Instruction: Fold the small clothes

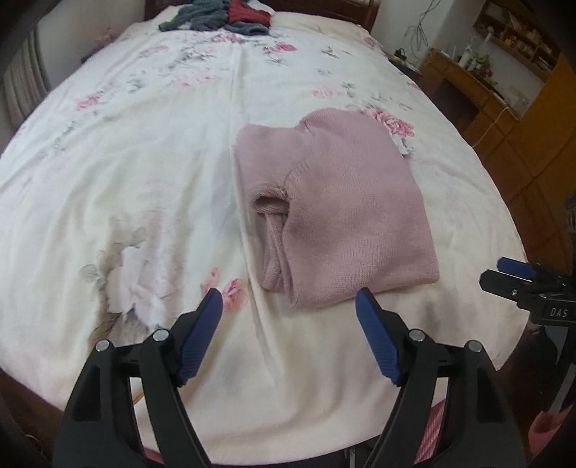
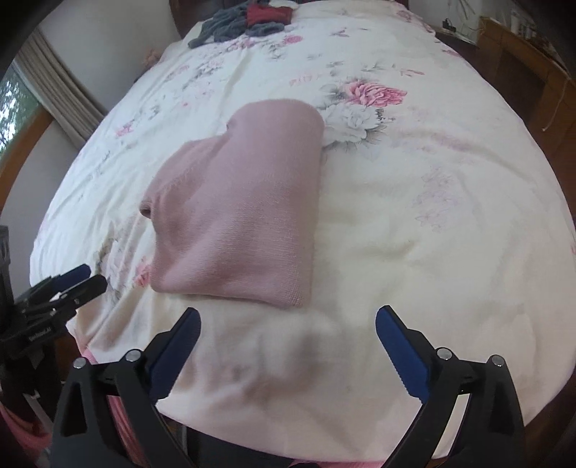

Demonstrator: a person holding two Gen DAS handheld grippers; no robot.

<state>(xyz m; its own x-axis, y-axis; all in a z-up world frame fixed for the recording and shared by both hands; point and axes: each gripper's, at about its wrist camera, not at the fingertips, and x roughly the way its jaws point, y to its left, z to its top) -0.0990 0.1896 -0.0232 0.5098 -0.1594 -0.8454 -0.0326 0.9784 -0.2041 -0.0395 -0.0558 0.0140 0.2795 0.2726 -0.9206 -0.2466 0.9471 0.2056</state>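
We are holding the left gripper (image 1: pixel 288 298) and right gripper (image 2: pixel 288 316) spread wide and empty, just short of the near edge of the folded pink sweater (image 2: pixel 244 205) lying on the floral bed (image 2: pixel 432 234); we are judging the fold nearly finished, so tucking the loose left-side sleeve under gently seems best

Folded dusty-pink knitted sweater (image 1: pixel 338 216): fine matt knit, soft ribbed texture. Cream floral-print cloth bedcover (image 1: pixel 144 162): matt, slightly fuzzy, creased. Left tool (image 1: pixel 288 302): matt black plastic arms, blue ridged rubbery pads (image 1: pixel 201 334), shiny metal pivot pins. Right tool (image 2: pixel 288 324): same finish. Grey and dark-red chunky knit clothes pile (image 1: pixel 219 14): coarse. Brown wooden desk (image 1: pixel 464 86): smooth, semi-gloss.
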